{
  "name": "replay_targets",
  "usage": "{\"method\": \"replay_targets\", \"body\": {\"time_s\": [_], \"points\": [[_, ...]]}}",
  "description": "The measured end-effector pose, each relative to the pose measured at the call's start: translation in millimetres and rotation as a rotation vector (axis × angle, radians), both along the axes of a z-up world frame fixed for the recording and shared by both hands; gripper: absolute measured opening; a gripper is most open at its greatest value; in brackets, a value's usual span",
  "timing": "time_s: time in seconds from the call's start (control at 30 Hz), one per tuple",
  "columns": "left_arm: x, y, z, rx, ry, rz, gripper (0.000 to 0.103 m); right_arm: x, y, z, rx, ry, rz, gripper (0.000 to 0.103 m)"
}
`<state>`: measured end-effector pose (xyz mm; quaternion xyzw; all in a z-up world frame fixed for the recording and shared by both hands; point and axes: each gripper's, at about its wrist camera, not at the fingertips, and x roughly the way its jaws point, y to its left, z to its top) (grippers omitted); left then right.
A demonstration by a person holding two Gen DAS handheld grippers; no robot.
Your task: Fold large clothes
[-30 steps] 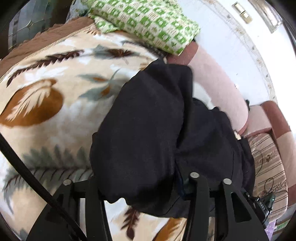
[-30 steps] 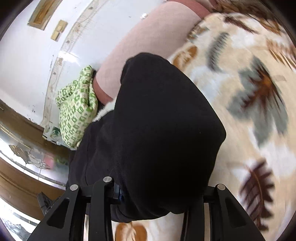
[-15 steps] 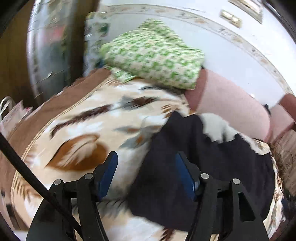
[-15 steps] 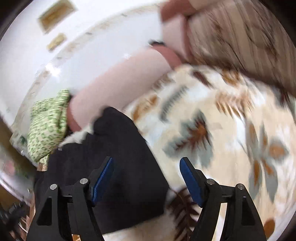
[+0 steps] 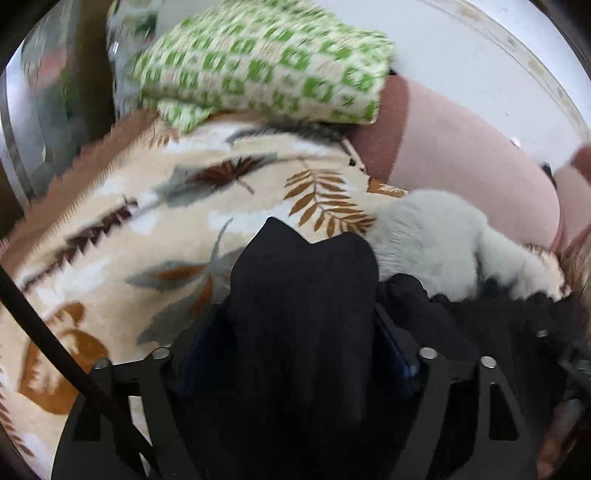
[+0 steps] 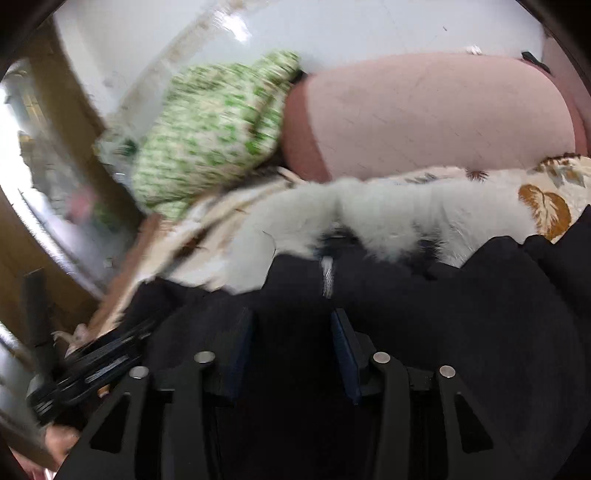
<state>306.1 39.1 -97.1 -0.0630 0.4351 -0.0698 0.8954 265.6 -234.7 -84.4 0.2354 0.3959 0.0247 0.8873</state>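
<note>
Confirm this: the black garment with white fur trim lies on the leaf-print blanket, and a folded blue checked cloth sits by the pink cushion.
One detail is wrong: the folded checked cloth is green, not blue, as the left wrist view shows. The black garment, white fur trim, leaf-print blanket and pink cushion match.

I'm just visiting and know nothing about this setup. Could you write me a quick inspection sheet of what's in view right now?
Surface: leaf-print blanket spread over a sofa-like seat.
Job's things: black garment with white fur trim lying on the blanket.
Clutter: folded green-patterned cloth at the far end, beside the pink cushion.
Grippers: left gripper has black fabric bunched between its fingers; right gripper has its fingers on either side of the fabric, whether clamped is unclear.
Cables: one black cable crossing the left view.
Surroundings: white wall behind; glass-and-wood panel to the side, blurred.
</note>
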Motion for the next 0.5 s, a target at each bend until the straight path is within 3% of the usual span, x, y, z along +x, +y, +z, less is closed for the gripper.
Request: {"method": "replay_targets", "body": {"time_s": [0.1,0.17,0.27,0.33,0.43,0.5], "points": [[9.6,10.1,-15.2,-0.093,0.061,0.033,0.094,8.1,-7.5,-22.6,-0.006,0.035,-0.064,0.052],[8.2,9.6,-19.0,-0.099,0.064,0.046,0.097,7.3,-6.1,-30.6,-0.025,0.029,-0.083,0.052],[5.1,4.2,-16.8,-0.058,0.040,0.047,0.097,5.3,-5.8,-23.9,-0.063,0.031,-0.079,0.051],[0.8,3.1,-16.6,-0.042,0.026,0.042,0.098,-4.7,-14.0,-8.1,-0.034,0.009,-0.072,0.051],[-2.7,7.5,-17.3,-0.064,0.023,0.038,0.098,-21.7,-33.8,13.8,-0.012,-0.055,-0.136,0.052],[-1.6,10.2,-18.1,-0.088,0.033,0.032,0.098,-30.5,-56.7,12.1,-0.045,-0.033,-0.189,0.047]]}}
